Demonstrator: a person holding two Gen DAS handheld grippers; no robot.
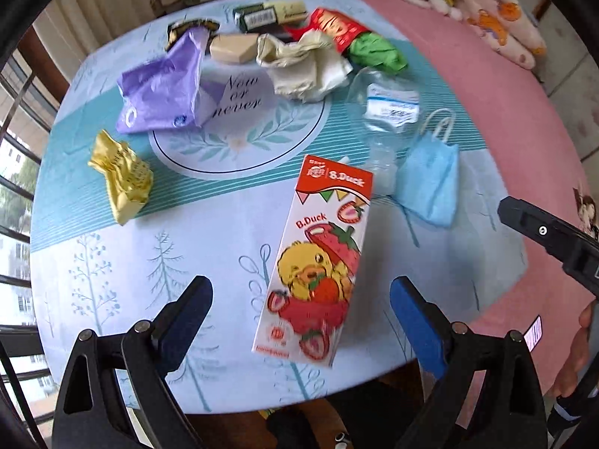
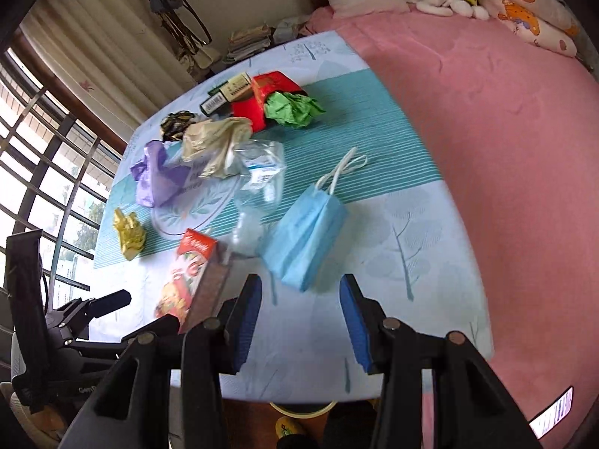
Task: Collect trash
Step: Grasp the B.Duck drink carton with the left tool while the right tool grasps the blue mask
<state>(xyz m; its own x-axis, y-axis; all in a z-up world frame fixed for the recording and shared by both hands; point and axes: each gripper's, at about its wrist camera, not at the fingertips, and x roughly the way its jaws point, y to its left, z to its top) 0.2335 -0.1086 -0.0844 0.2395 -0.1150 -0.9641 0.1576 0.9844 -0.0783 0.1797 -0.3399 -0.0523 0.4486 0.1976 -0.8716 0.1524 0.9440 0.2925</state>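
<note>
**Approach under way, nothing picked up**

Trash spread over a patterned tablecloth (image 1: 112, 269) beside a pink bedspread (image 2: 505, 149). Nearest the left gripper (image 1: 301, 299): a strawberry milk carton (image 1: 318, 258), lying flat, lengthwise between the two blue pads, which stand wide apart and clear of it on both sides. Nothing held there.

Just past the right gripper (image 2: 299, 310): a blue face mask (image 2: 307, 239), folded, ear loops trailing toward the far side. Jaws roughly half open, empty, the mask ahead of the fingertips rather than between them. Beside the mask, toward the carton, a crushed clear plastic bottle (image 2: 258, 183).

Further back, well apart from either gripper: a purple plastic bag (image 1: 164, 89), a crumpled gold wrapper (image 1: 125, 179), a cream-coloured bag (image 1: 307, 67), green crumpled paper (image 1: 378, 52) against a red packet (image 1: 337, 26), and dark boxes (image 1: 262, 17) at the far edge. No bin clearly visible in either view; only a pale rim glimpsed below the table edge.

Judged step: reaching in for the first pieces, carton on the left, mask on the right. Next move, likely: lower each gripper onto its piece. Carton wide and flat, so probably better taken across its narrow sides. Mask soft and thin, so pads right down at the cloth, without pinching the tablecloth along with it.
</note>
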